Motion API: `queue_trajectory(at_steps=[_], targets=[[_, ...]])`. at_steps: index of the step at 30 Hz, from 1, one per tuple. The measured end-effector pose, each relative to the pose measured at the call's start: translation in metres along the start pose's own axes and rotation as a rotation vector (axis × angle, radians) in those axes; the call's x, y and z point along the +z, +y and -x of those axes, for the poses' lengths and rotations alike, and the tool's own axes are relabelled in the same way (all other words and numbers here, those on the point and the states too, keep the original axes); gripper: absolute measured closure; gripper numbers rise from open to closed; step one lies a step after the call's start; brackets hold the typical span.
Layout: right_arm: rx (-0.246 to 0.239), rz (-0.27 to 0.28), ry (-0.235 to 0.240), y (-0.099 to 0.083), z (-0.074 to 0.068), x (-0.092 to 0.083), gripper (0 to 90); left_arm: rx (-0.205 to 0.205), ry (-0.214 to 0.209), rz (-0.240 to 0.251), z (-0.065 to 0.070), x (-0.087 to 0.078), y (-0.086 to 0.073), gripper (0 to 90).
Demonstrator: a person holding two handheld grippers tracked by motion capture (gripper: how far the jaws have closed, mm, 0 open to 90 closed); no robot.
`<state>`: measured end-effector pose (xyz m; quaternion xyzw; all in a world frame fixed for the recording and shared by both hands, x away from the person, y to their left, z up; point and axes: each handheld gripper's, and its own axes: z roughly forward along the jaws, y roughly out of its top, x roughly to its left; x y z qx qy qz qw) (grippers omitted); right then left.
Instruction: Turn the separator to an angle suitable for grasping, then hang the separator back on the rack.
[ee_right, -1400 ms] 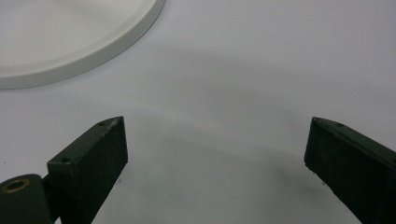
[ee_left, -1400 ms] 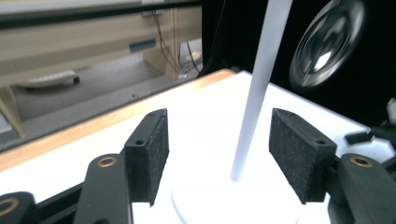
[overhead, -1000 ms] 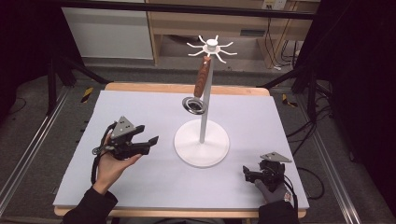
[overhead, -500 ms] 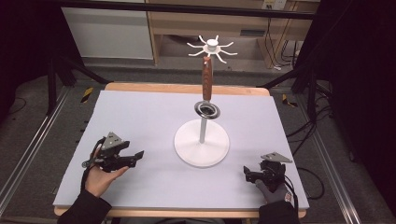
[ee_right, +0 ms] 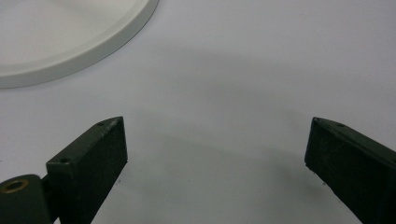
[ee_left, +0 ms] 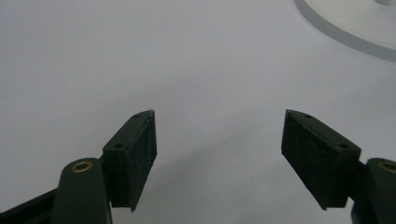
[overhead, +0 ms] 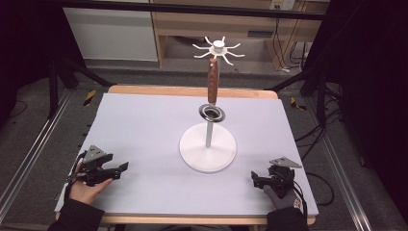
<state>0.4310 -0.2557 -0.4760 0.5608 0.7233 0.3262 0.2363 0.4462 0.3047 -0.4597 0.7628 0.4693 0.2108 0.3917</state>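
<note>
A white stand (overhead: pixel 208 149) with a round base sits mid-bench (overhead: pixel 144 125) on the pale sheet. From one of its top hooks hangs a utensil with a brown wooden handle (overhead: pixel 212 81), its metal ring end (overhead: pixel 212 113) down beside the pole. The left tongs (overhead: pixel 118 168) rest low at the near left, well apart from the stand, jaws wide and empty. The right tongs (overhead: pixel 253 178) sit at the near right, nearer the base, likewise spread wide with nothing between them
</note>
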Motion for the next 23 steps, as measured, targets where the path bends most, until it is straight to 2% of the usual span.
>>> queue_trajectory(at_steps=[3,5,8,14,23], targets=[[-0.003,0.003,0.003,0.000,0.000,-0.001,6.2,-0.018,0.011,0.001,-0.006,-0.002,-0.004,26.1],[-0.011,0.007,0.002,0.000,0.001,-0.001,6.2,-0.015,0.015,0.001,-0.009,-0.004,-0.006,25.8],[0.003,0.009,-0.002,0.000,0.003,-0.002,6.0,-0.029,0.022,0.015,-0.013,-0.005,-0.008,25.7],[0.011,0.007,-0.016,-0.001,0.007,-0.002,5.9,-0.017,0.052,0.006,-0.020,-0.005,-0.012,25.4],[0.008,-0.003,-0.028,-0.002,0.013,-0.003,5.7,-0.028,0.083,0.001,-0.027,-0.004,-0.015,25.4]])
